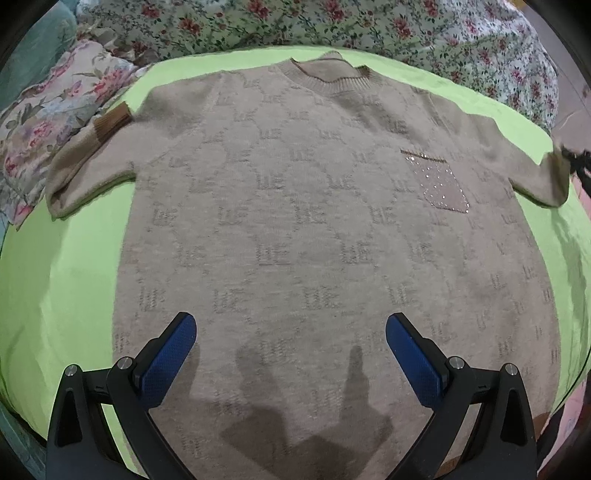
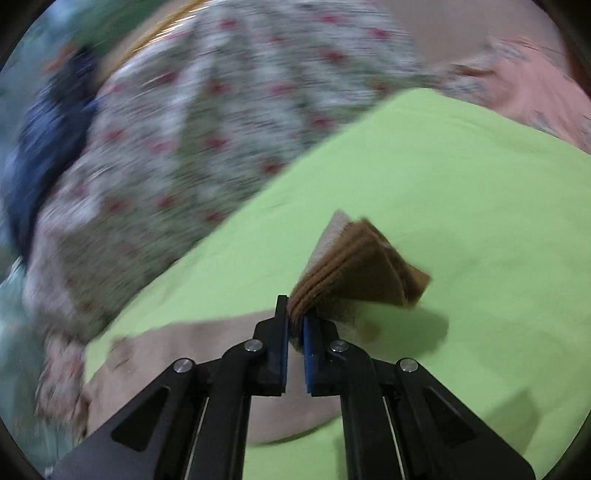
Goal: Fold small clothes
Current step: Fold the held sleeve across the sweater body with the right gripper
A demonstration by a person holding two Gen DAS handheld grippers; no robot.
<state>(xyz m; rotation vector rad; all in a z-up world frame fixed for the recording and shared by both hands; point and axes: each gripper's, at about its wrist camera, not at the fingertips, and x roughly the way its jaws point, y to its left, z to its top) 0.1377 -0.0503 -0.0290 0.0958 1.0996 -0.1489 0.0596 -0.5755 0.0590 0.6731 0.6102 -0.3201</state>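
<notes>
A beige knitted sweater (image 1: 295, 206) lies flat, front up, on a lime green sheet (image 1: 55, 277), collar at the far side, with a sparkly chest pocket (image 1: 441, 181). Its left sleeve is folded back, brown cuff (image 1: 110, 123) showing. My left gripper (image 1: 291, 332) is open and empty, hovering over the sweater's lower part. My right gripper (image 2: 295, 321) is shut on the right sleeve's brown cuff (image 2: 362, 269) and holds it lifted above the sheet (image 2: 461, 192). It shows dimly at the right edge of the left wrist view (image 1: 576, 162).
A floral quilt (image 1: 332, 29) bunches along the far side of the sheet and a floral pillow (image 1: 48, 122) lies at the left. In the blurred right wrist view the quilt (image 2: 184, 129) and a dark blue cloth (image 2: 44, 147) lie to the left.
</notes>
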